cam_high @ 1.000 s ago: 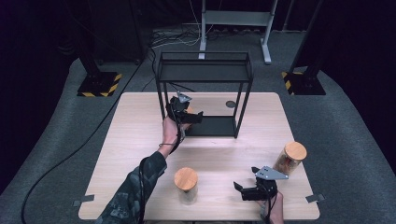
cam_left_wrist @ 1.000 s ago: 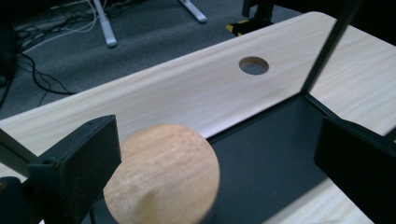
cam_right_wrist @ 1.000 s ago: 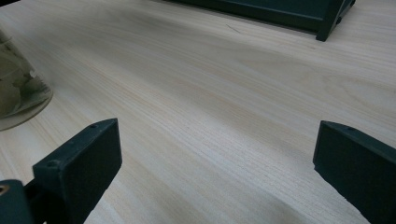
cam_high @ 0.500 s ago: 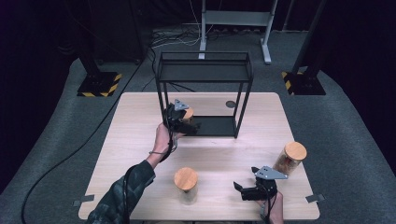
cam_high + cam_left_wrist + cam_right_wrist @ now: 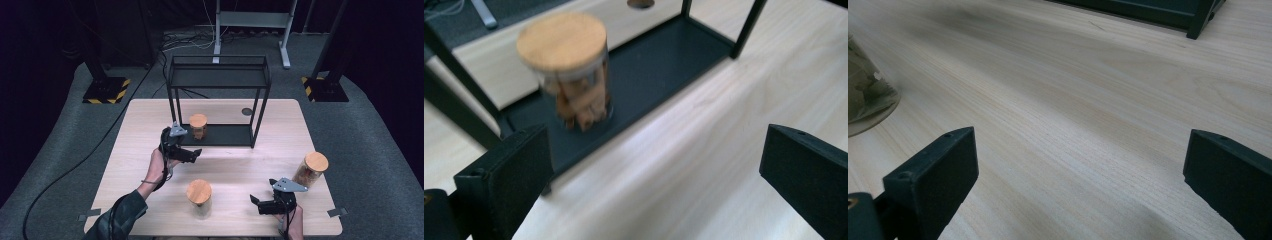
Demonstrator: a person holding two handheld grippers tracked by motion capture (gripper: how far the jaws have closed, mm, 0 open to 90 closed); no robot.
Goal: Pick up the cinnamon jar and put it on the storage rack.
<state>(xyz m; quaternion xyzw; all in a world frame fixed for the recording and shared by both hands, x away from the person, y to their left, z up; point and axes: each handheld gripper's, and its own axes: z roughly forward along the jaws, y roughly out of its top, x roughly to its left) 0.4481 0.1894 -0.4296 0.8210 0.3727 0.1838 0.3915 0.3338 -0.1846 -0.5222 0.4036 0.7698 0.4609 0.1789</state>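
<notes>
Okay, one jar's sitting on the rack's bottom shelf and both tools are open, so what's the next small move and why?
Probably swing the left tool toward the middle jar near the table's front edge. Its jaws stand open and empty, apart from the jar on the shelf, which stands upright on the rack, so that placement looks done. Two jars are on the table; the far-right jar lies closer to the right tool.
</notes>
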